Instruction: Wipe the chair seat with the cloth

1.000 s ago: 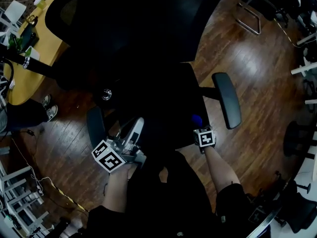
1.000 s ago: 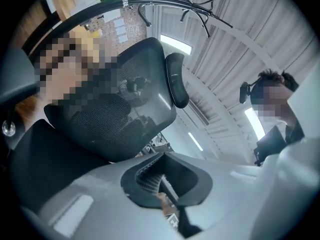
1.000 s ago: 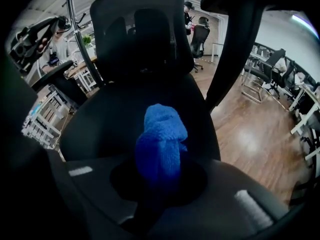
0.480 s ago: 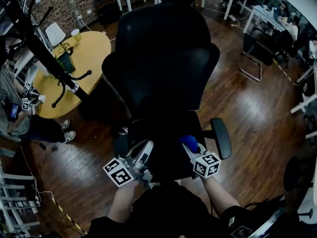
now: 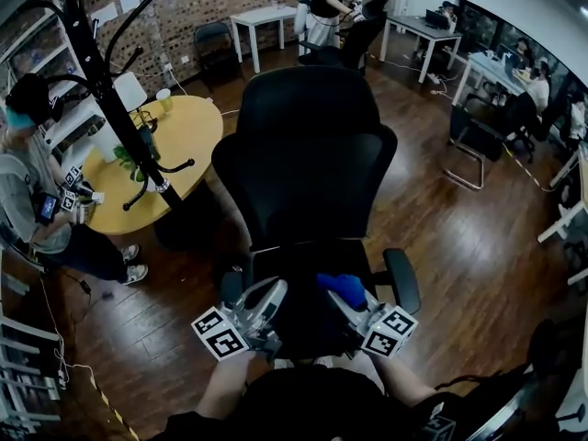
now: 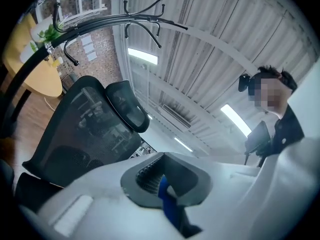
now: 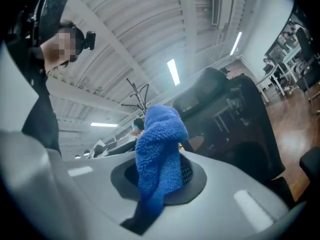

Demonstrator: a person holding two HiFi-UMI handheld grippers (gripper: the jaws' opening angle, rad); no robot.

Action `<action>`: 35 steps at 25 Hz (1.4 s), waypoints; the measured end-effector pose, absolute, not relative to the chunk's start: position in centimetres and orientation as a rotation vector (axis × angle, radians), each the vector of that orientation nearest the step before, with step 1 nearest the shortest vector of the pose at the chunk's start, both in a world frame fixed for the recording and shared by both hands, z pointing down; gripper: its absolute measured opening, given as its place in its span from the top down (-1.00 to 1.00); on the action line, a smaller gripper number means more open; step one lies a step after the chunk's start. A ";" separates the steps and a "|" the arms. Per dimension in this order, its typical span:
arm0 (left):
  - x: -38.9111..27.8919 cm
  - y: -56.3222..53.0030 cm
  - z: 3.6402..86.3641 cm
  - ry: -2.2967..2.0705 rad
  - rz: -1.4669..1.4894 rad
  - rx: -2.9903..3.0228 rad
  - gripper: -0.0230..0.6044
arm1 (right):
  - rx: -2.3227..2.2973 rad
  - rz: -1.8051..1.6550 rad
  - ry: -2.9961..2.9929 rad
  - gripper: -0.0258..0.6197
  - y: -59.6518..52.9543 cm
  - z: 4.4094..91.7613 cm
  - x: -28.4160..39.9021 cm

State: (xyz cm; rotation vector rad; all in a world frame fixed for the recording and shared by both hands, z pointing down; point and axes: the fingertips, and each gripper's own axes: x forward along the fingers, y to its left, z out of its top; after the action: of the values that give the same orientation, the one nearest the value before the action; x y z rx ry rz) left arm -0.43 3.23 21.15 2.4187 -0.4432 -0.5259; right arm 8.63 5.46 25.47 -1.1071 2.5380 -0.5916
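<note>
Right tongs (image 5: 338, 296): pinching the blue terry cloth (image 7: 160, 154). It stands in a loose bunch above the jaws, and the tongs point up towards the ceiling, not at the seat.

Left tongs (image 5: 269, 294): jaws pressed together, carrying nothing I can name. A thin blue sliver shows in the seam; identity unclear.

Position: both tongs sit over the near edge of the black office chair seat (image 5: 303, 263), left one near-left, right one near-right beside the right armrest (image 5: 401, 279). I judge the cloth is off the seat and wiping has not begun.

Method note: tip the right tongs down so the bunch, not the jaw tips, meets the seat. Start far, by the backrest (image 5: 308, 154), and pull towards the near edge in overlapping passes. Grip firmly so the cloth cannot drag out. The chair may swivel; the left tongs could steady it.
</note>
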 end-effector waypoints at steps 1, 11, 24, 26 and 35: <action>-0.2 3.4 21.0 -0.450 -0.531 2.419 0.95 | -1.105 -0.603 2.525 0.81 5.5 25.3 8.8; -0.5 7.0 20.8 -0.511 -0.560 2.399 0.95 | -1.041 -0.578 2.512 0.81 8.7 23.1 8.8; -7.7 17.5 22.8 -0.500 -0.592 2.354 0.95 | -1.133 -0.520 2.480 0.81 21.5 21.8 4.1; -9.7 19.2 23.4 -0.535 -0.593 2.337 0.95 | -1.147 -0.520 2.485 0.81 23.3 22.2 3.3; -10.1 23.9 22.3 -0.546 -0.579 2.353 0.95 | -1.054 -0.541 2.419 0.81 26.7 21.2 4.0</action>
State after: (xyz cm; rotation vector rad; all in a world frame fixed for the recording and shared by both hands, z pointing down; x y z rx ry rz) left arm -10.10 23.86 22.30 2.3529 -0.5462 -0.5792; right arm 3.98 26.65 21.21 -1.0536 2.4187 -0.5410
